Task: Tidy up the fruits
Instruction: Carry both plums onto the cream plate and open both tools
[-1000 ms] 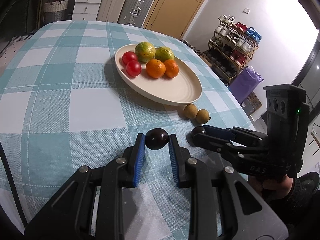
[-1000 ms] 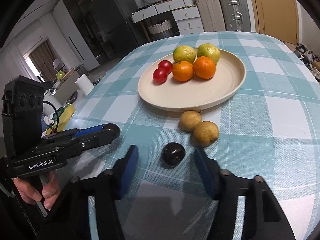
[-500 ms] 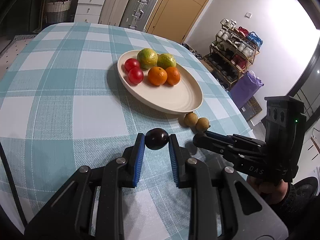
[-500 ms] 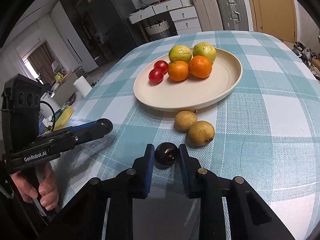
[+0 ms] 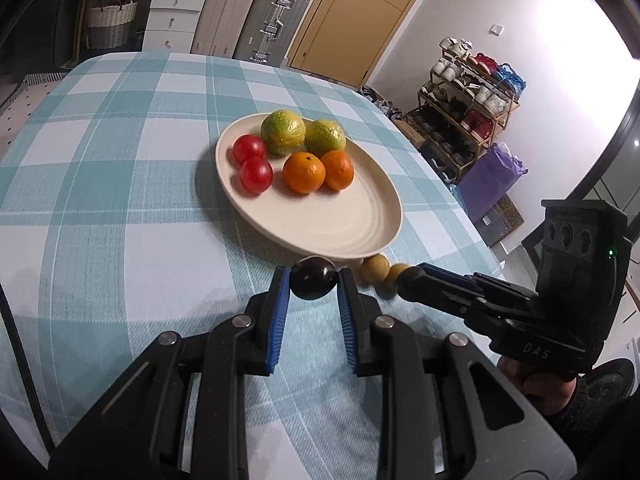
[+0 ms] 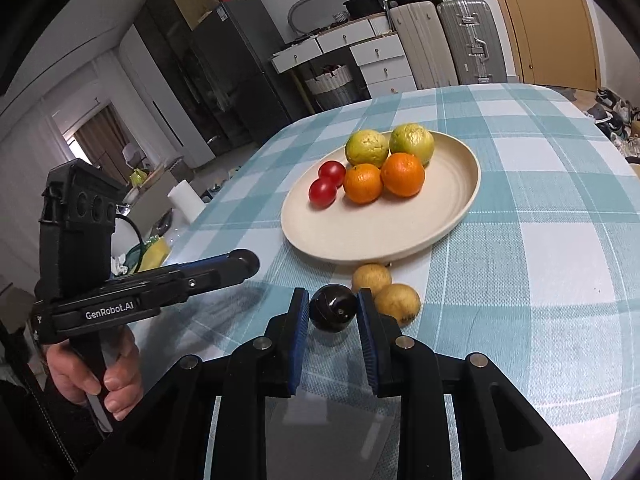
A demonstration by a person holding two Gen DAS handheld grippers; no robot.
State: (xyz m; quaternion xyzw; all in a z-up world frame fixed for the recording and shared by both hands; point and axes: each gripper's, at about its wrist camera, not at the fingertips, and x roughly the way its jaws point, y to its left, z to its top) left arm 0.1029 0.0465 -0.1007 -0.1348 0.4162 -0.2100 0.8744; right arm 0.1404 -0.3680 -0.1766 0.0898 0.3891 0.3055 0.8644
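Observation:
My left gripper (image 5: 311, 285) is shut on a dark purple round fruit (image 5: 313, 283) and holds it above the checked tablecloth, near the cream plate's (image 5: 352, 232) front rim. My right gripper (image 6: 333, 309) is shut on a second dark purple fruit (image 6: 333, 313), lifted off the cloth. The plate (image 6: 380, 236) holds two red tomatoes (image 6: 327, 184), two oranges (image 6: 402, 174) and two green fruits (image 6: 367, 147). Two tan round fruits (image 6: 386, 292) lie on the cloth just in front of the plate, right of my right gripper. The right gripper also shows in the left wrist view (image 5: 408, 280), the left one in the right wrist view (image 6: 244, 260).
The table has a teal and white checked cloth (image 5: 100, 200). Suitcases and white drawers (image 5: 224, 12) stand behind the table. A shoe rack (image 5: 472, 92) and a purple bag (image 5: 490, 178) stand to the right. The table edge (image 6: 188, 232) drops off on the left.
My right gripper closed on the second dark fruit and lifted it. My left gripper rose with its dark fruit and moved toward the plate.

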